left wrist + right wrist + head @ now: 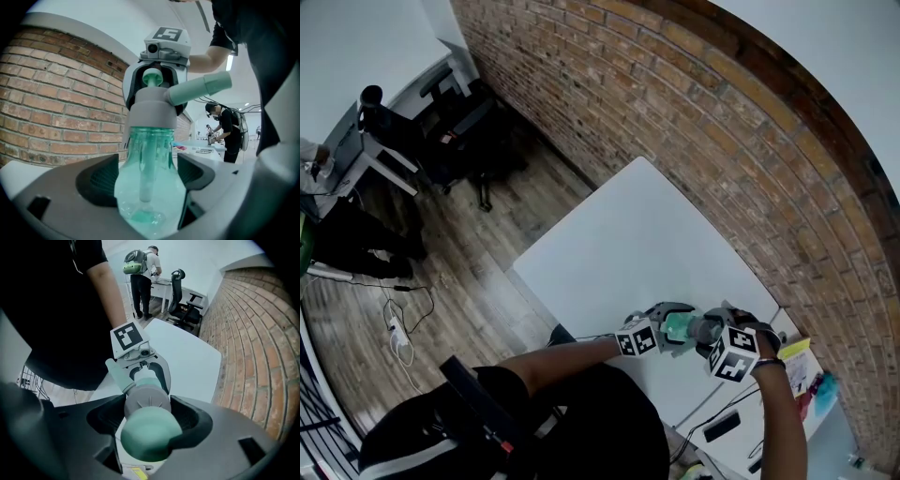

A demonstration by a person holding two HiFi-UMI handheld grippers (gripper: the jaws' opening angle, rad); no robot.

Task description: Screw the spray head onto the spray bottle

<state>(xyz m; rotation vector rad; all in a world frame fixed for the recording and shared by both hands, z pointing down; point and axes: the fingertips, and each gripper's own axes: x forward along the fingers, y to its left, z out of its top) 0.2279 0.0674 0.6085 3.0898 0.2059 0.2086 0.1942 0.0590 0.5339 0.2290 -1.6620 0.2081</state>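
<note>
Clamps bottle [150, 154] upright in left gripper [149, 185] above worktop's [637, 234] near edge, bracing it; pinches spray head [146, 401] from above in right gripper [150, 420], probably to twist it tight.

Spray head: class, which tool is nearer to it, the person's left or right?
Right. The right tool grips the spray head itself from above; the left tool holds the bottle lower down, below the head.
</note>
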